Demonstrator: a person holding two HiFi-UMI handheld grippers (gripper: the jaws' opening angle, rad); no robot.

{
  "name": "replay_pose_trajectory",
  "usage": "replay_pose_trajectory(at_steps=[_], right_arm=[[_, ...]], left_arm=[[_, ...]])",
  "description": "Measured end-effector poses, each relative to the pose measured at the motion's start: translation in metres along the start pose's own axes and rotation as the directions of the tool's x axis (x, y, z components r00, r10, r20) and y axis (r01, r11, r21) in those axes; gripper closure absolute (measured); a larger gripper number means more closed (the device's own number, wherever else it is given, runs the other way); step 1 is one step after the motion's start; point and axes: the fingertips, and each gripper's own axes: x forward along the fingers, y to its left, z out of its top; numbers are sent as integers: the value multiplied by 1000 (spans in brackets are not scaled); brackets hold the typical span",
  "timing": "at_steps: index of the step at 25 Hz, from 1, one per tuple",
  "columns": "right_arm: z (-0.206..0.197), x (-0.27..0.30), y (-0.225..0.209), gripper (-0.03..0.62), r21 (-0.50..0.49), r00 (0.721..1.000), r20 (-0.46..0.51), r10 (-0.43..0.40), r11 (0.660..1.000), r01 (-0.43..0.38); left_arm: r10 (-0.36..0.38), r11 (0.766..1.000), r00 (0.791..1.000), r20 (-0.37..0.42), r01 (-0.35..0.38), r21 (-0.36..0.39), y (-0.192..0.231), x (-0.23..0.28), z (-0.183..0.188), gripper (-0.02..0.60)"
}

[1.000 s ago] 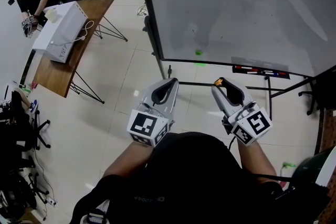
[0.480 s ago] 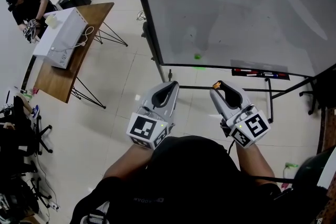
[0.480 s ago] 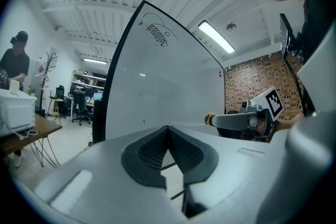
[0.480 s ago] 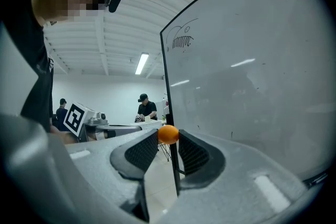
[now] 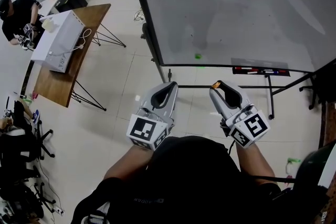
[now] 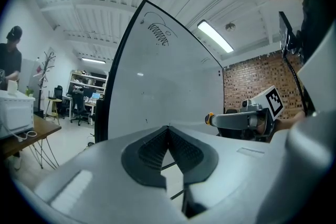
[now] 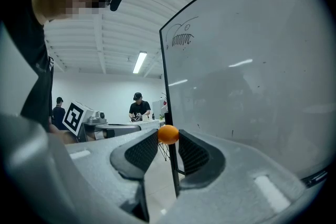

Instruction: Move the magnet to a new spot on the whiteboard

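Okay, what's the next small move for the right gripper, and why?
Probably ease the right gripper forward toward the whiteboard: its jaws pinch the orange magnet at their tips, short of the board, which has bare space away from the green magnet.

Whiteboard [image 5: 236, 2] fills upper right of head view. Second magnet [image 5: 198, 55] on board, near its lower edge. Marker tray [image 5: 261, 71] right of it, just under that edge. Left gripper [image 5: 171, 84] and right gripper [image 5: 216, 85] side by side before board, apart from it. Magnet [image 7: 168, 134] between right gripper's jaw tips. Table [image 5: 52, 81] well left of board, box [image 5: 60, 39] on it. Seated person [image 5: 16, 10] beyond table's far left side.
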Motion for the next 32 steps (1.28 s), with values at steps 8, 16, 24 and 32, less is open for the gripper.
replay_pose_trajectory(at_steps=[8,16,24,32], right_arm=[[3,9,6,484,-4,999,6,-45,999,45],[1,6,19,483,19,987,0,-160,987,160],[5,-25,36,484,-6,978,19,-209,978,209],[18,-96,38,482,-49,978,54,-199,978,202]], left_arm=[[-44,999,999,10,44,15,12,-3,11,566],[-151,988,989,-5,151,-12,23,-3,2,566],[-220,975,975,10,220,13,-2,-8,13,566],[-225,974,974,15,225,36,-76,-14,7,566]])
